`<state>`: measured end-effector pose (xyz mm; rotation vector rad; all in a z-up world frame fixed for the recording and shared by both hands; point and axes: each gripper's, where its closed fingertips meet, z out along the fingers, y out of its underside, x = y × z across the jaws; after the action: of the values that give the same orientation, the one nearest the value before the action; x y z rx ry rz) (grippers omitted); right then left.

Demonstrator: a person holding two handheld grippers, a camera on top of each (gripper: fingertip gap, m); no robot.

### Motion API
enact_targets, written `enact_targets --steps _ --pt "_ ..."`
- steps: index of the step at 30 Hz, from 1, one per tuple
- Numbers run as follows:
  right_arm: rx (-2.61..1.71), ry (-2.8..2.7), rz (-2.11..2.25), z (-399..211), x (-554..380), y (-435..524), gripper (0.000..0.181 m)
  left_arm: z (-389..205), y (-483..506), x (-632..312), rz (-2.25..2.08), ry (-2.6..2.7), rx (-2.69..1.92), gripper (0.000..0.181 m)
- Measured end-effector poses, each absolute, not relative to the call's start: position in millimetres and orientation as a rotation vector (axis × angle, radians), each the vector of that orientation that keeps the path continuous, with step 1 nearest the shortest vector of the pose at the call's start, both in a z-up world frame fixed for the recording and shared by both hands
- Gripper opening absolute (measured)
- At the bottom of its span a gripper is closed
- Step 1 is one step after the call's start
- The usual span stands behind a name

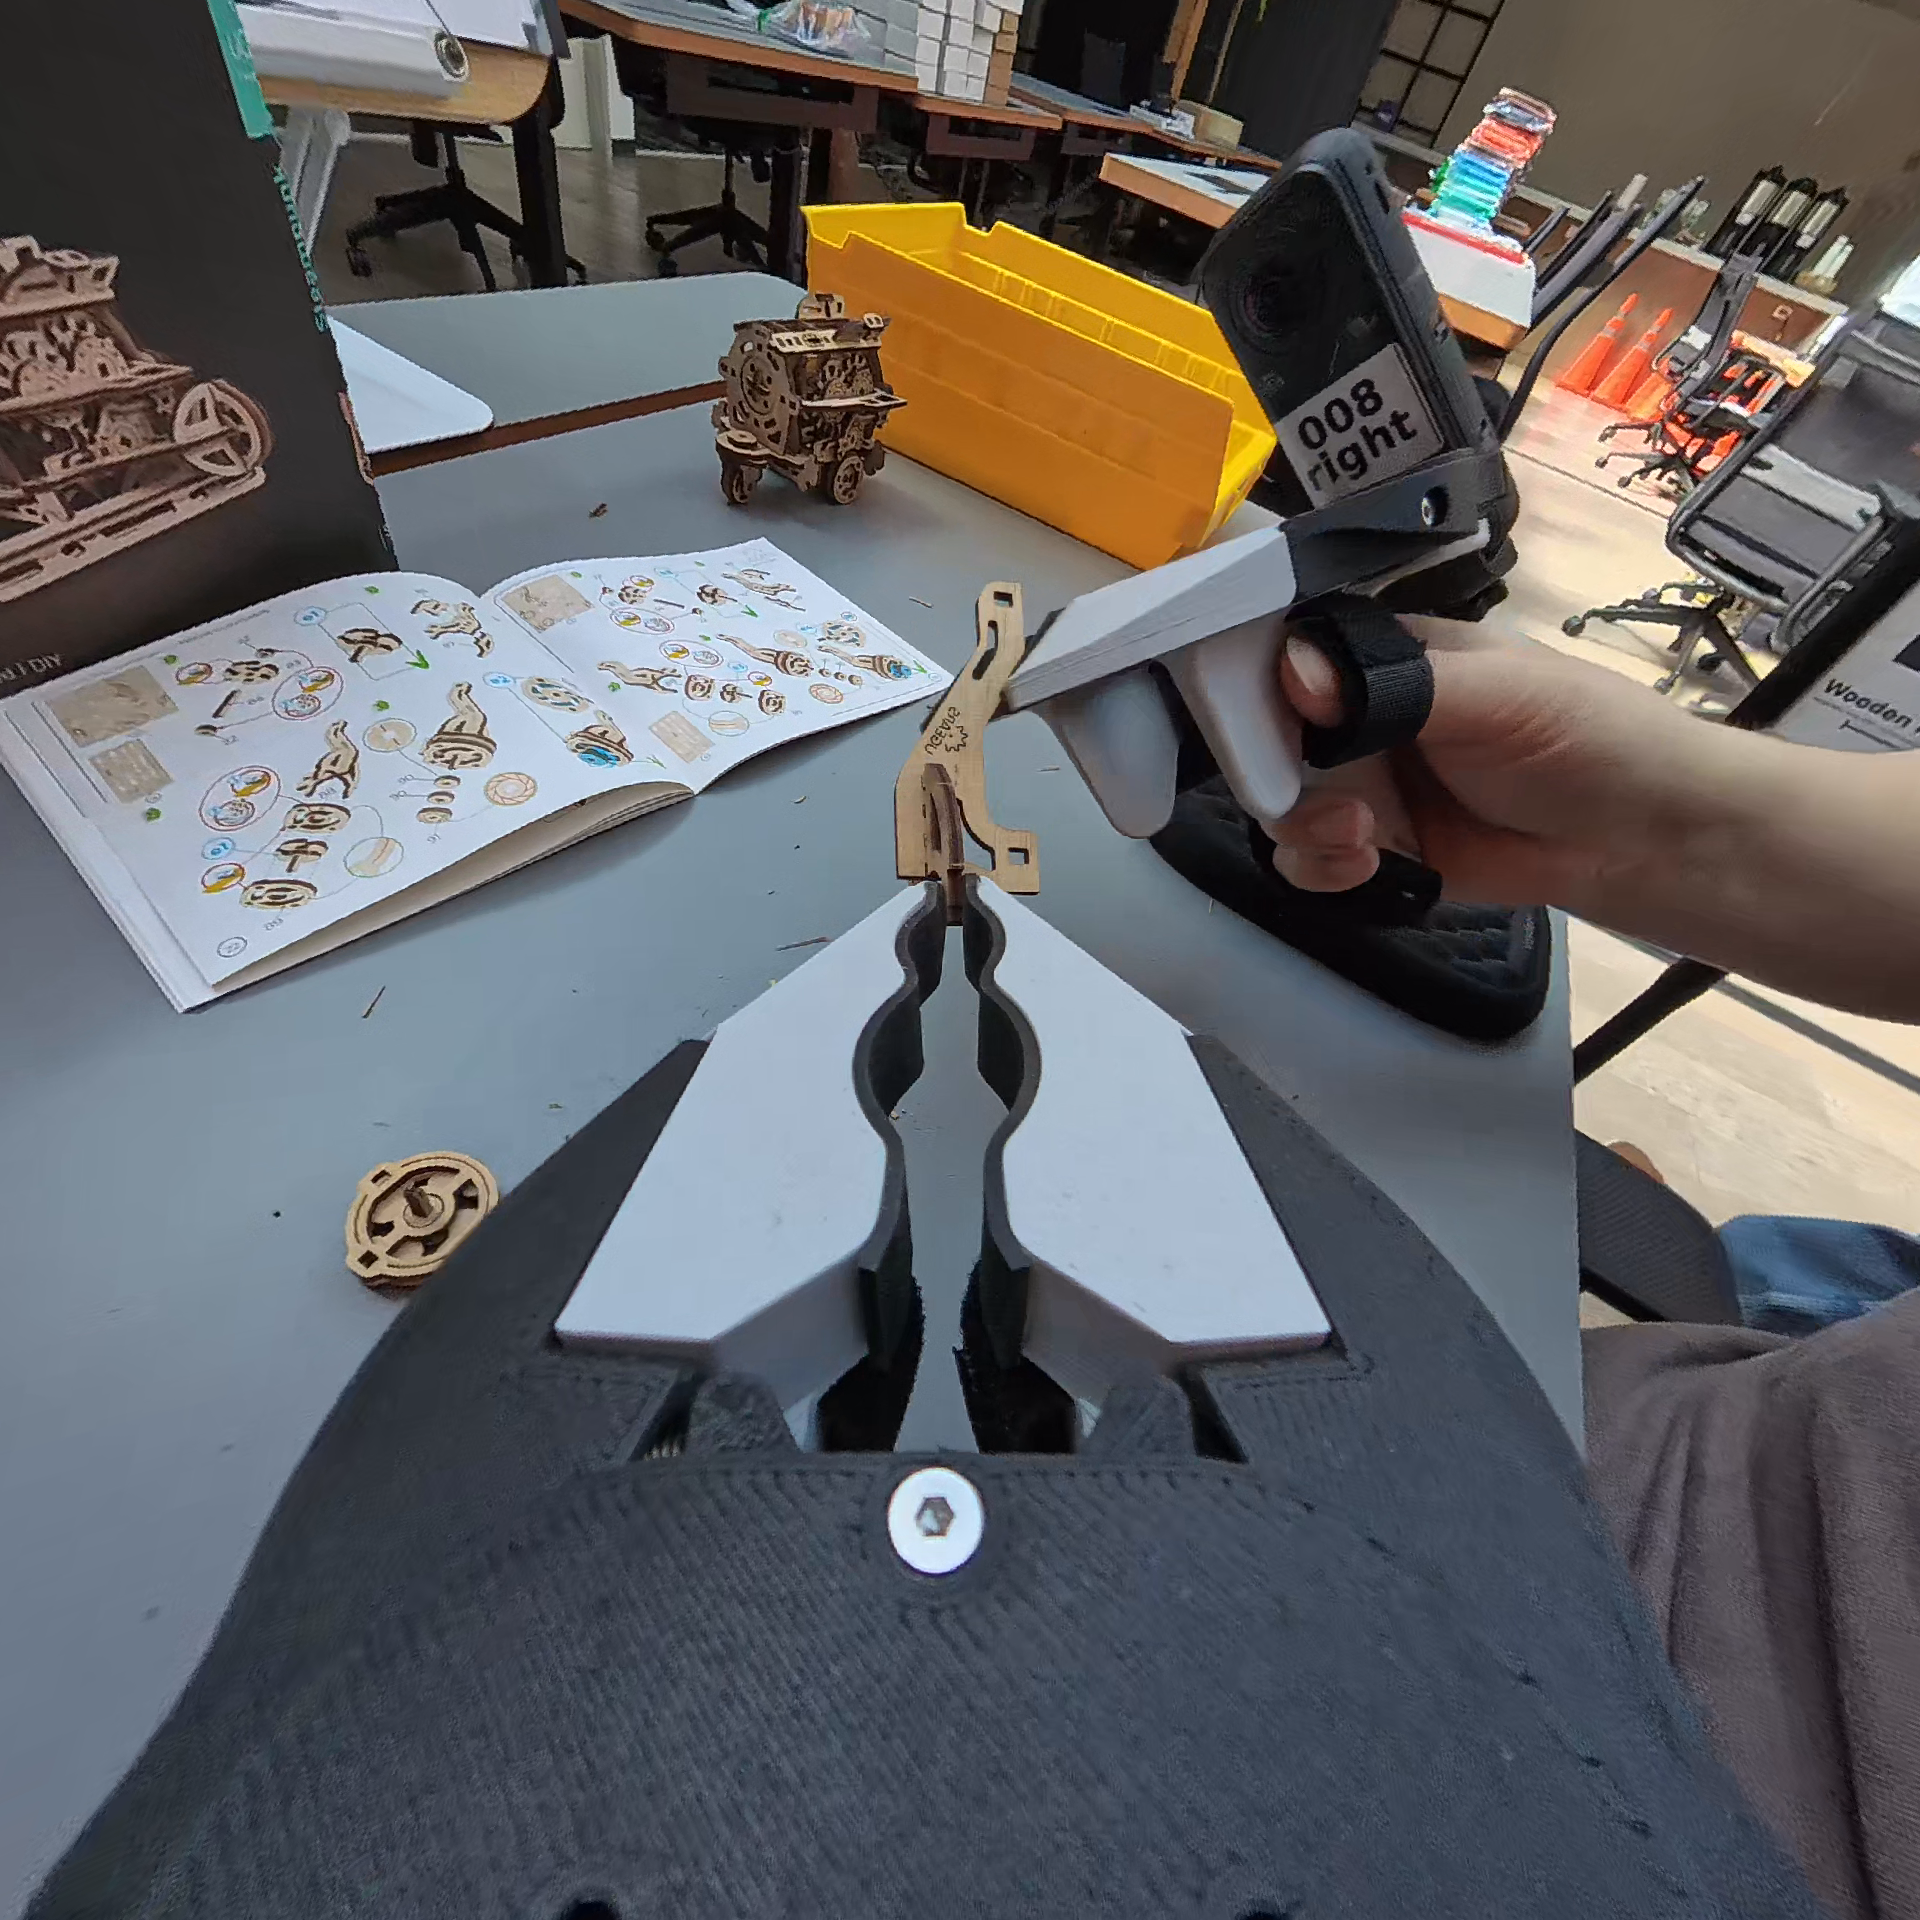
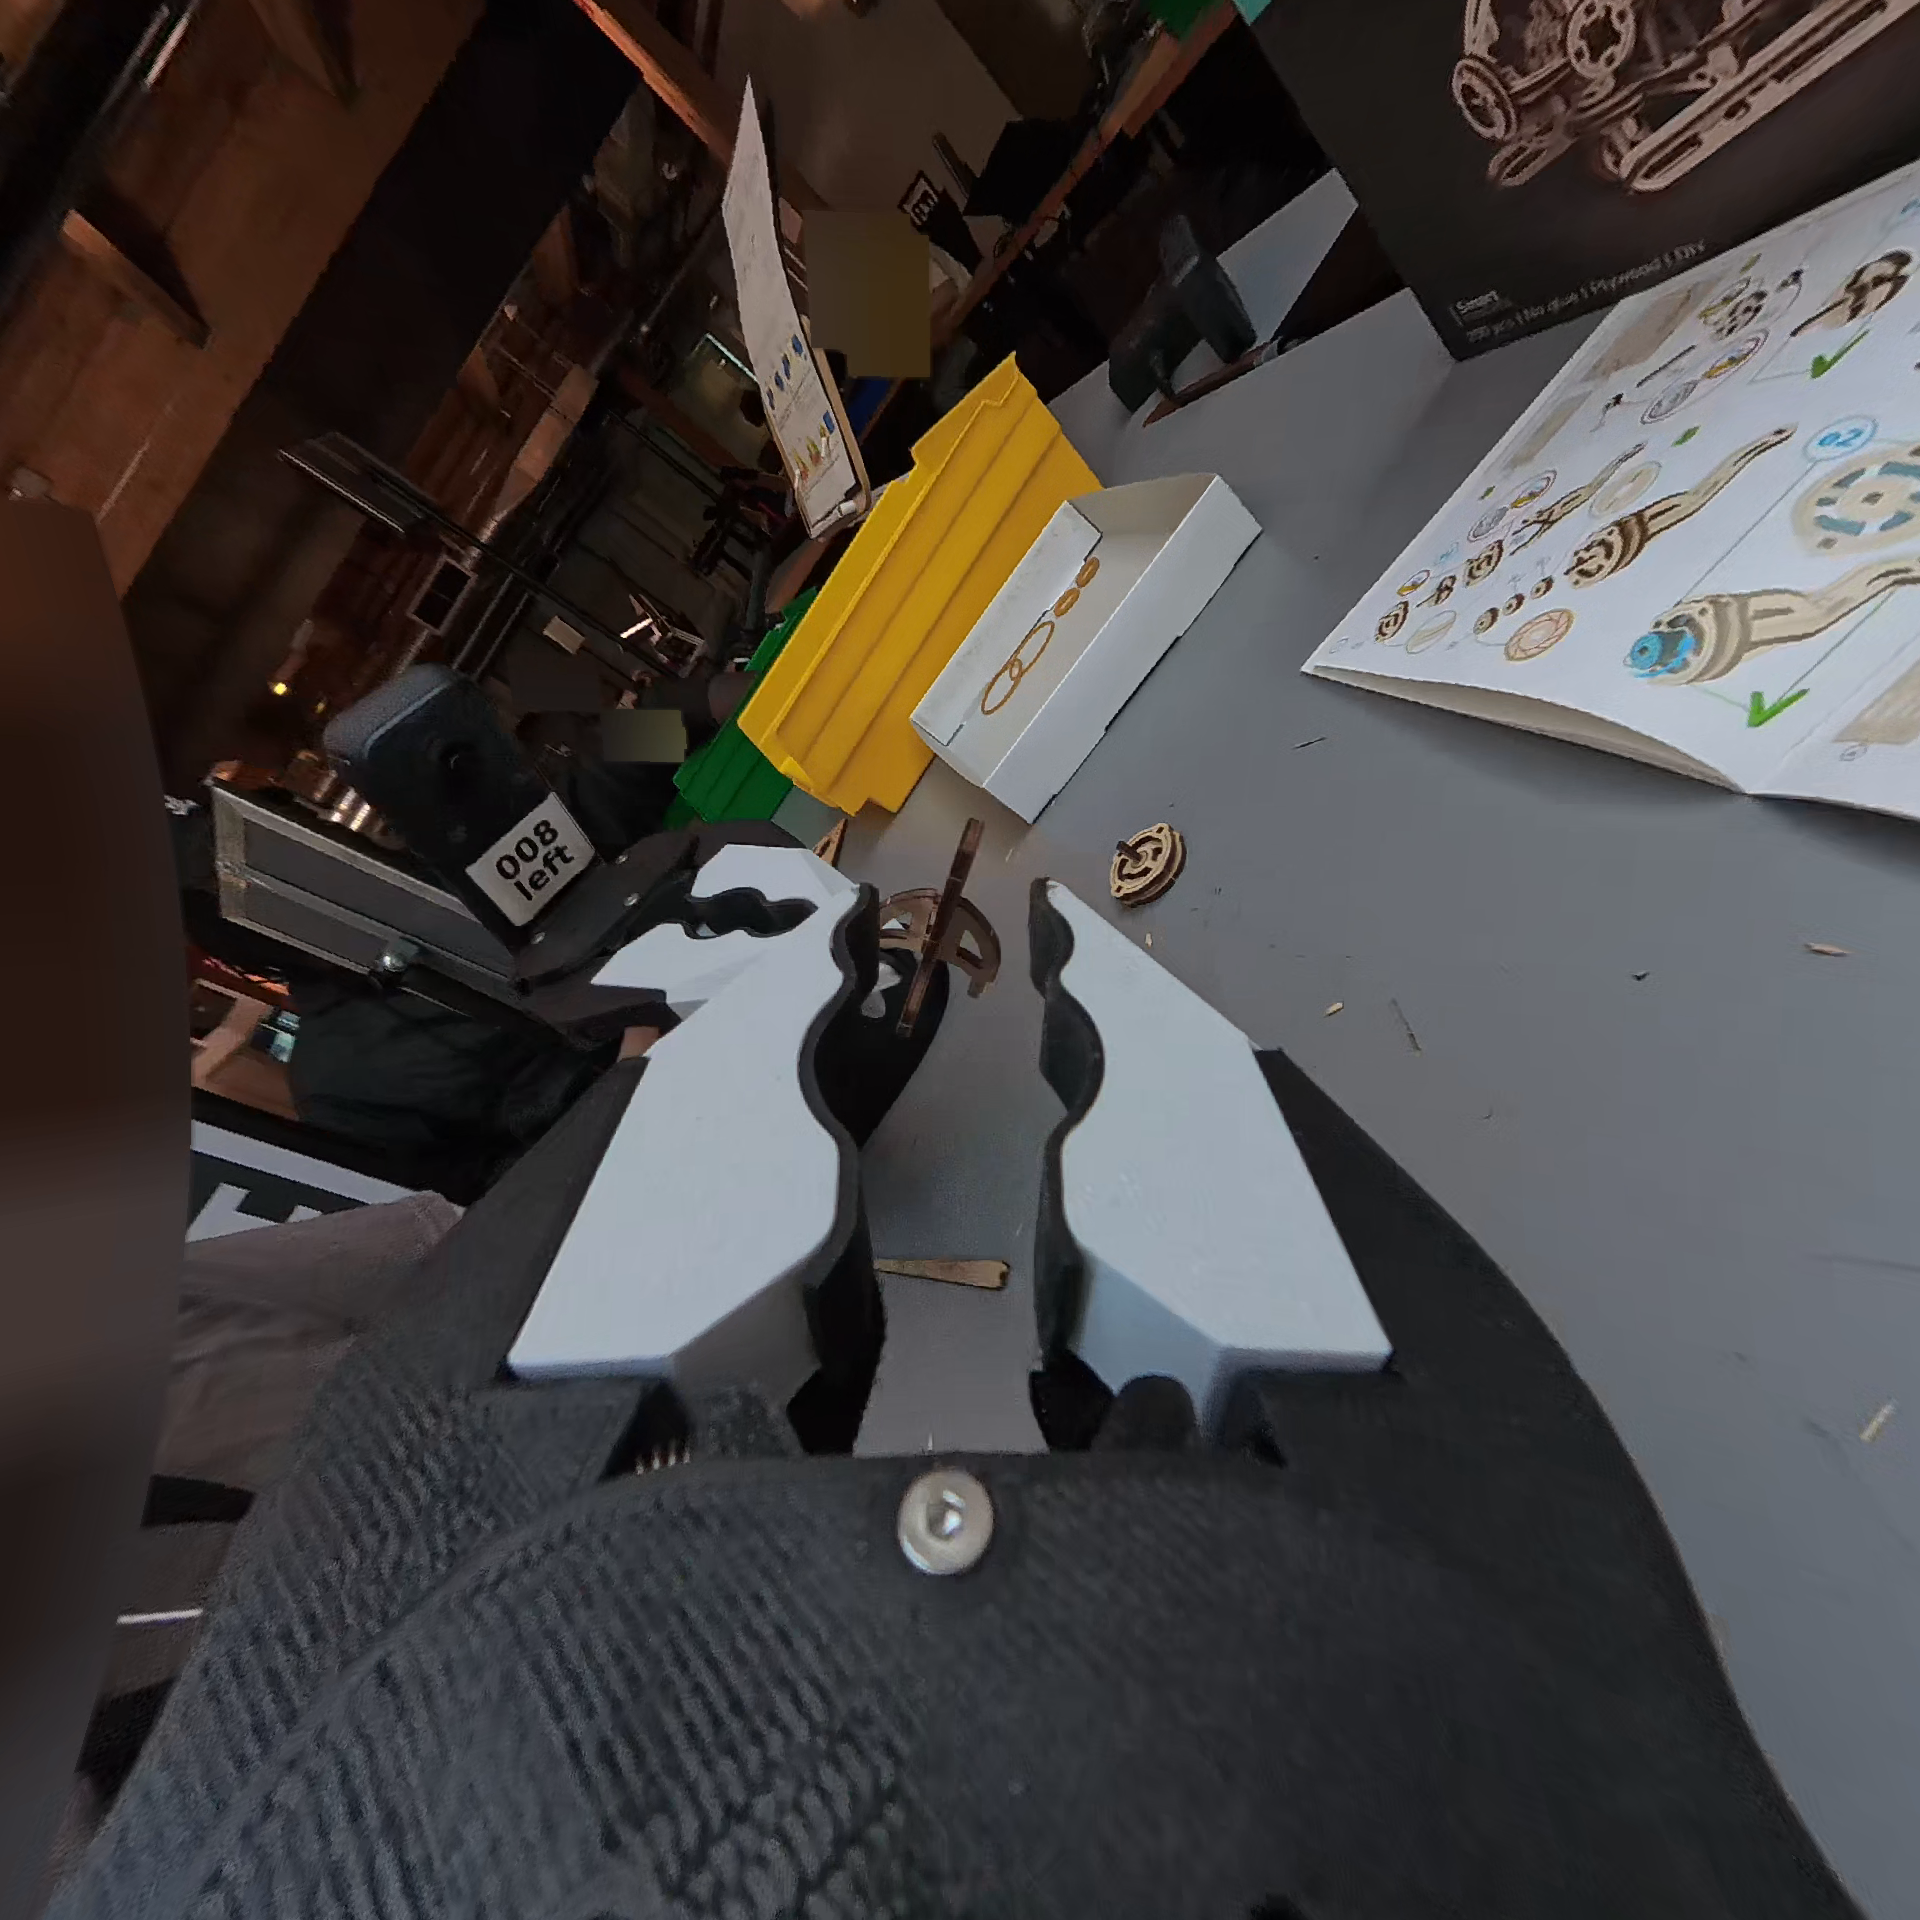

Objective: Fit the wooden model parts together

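Behind you stretches a workshop of desks and office chairs; your own grey tabletop (image 1: 644,956) carries the open instruction booklet (image 1: 457,727), the dark kit box (image 1: 156,343), a yellow bin (image 1: 1039,384) and a finished wooden model vehicle (image 1: 805,405) standing near that bin.

Your left gripper (image 1: 945,894) has its jaws clenched on the lower tab of a small sub-assembly held above the tabletop: a curved wooden arm (image 1: 961,727) standing upright with a darker arc-shaped piece (image 1: 940,821) already slotted across it. So at least one joint looks made.

Your right gripper (image 2: 945,914) has its jaws released. In the right wrist view they stand well apart on either side of the arm's upper part; from the left wrist view one finger looks to lie against the arm's edge, though I can't tell whether it truly touches.

Plenty seems left. A round wooden gear disc (image 1: 421,1221) lies loose on the tabletop beside your left gripper, a thin wooden strip (image 2: 940,1272) lies under your right one, and ring-shaped pieces (image 2: 1039,644) wait in the white cardboard tray (image 2: 1132,665). I'd judge you early-to-middle in this sub-assembly.
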<state>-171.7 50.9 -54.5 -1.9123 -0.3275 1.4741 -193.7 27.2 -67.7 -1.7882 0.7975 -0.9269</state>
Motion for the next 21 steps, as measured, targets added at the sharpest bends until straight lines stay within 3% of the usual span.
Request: enact_targets --steps 1,5,11,21 --pt "-1.904 -0.377 1.416 -54 -169 52 0.033 -67 27 -196 -0.971 0.779 -1.802 0.001" --pt "-1.726 -0.711 1.083 -38 -155 56 0.044 -65 26 -206 -1.172 0.72 -1.871 0.0" --pt "-1.27 -1.522 0.182 -45 -169 39 0.044 -75 13 -208 -1.32 0.826 -2.057 0.001" --pt "-1.191 -1.861 0.004 -91 -180 29 0.004 -76 6 -198 -1.456 0.898 -2.119 0.001"
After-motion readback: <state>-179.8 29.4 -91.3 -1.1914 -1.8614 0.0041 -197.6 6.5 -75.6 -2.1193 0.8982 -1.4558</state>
